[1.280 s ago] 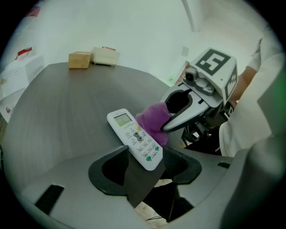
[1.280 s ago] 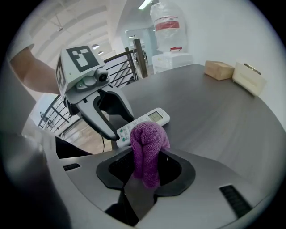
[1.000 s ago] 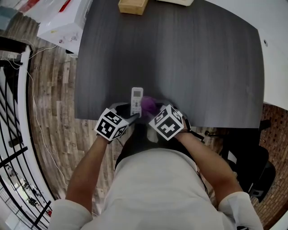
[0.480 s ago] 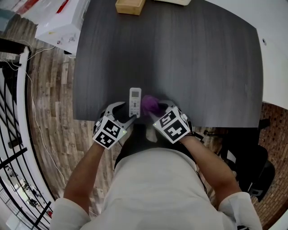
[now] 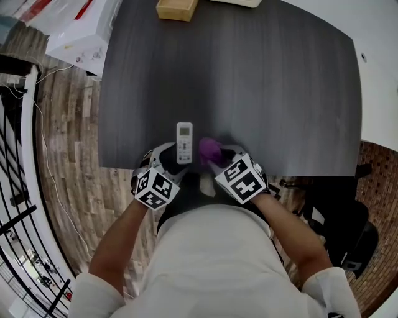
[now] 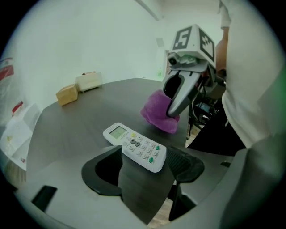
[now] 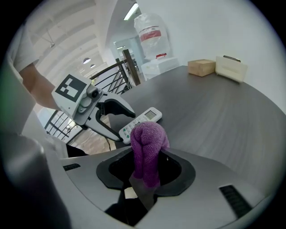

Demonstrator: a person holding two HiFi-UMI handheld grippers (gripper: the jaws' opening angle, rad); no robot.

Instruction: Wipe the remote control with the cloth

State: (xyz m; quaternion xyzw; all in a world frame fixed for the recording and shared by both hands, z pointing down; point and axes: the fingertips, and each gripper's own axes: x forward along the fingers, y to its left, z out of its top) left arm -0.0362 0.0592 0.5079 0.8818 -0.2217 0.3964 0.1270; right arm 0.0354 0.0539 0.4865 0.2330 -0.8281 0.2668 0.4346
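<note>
The white remote control (image 5: 184,142) lies flat, buttons up, on the dark table (image 5: 261,81) close to its near edge. My left gripper (image 5: 172,160) straddles the remote's (image 6: 135,146) near end. Its jaws have just been opening, and both pads stand off the remote's sides. My right gripper (image 5: 217,159) is shut on a bunched purple cloth (image 5: 209,149), held just right of the remote and apart from it. In the right gripper view the cloth (image 7: 147,147) sticks up from between the jaws, with the remote (image 7: 142,120) and the left gripper (image 7: 111,120) beyond it.
A small wooden box (image 5: 176,9) and a cream block (image 6: 88,81) sit at the table's far edge. A white carton (image 5: 81,31) stands on the wooden floor at the far left. A black railing (image 5: 18,205) runs along the left.
The left gripper has rolled and its jaws have spread off the remote, which now lies free on the table. The right gripper with the cloth has drawn slightly away from the remote.
</note>
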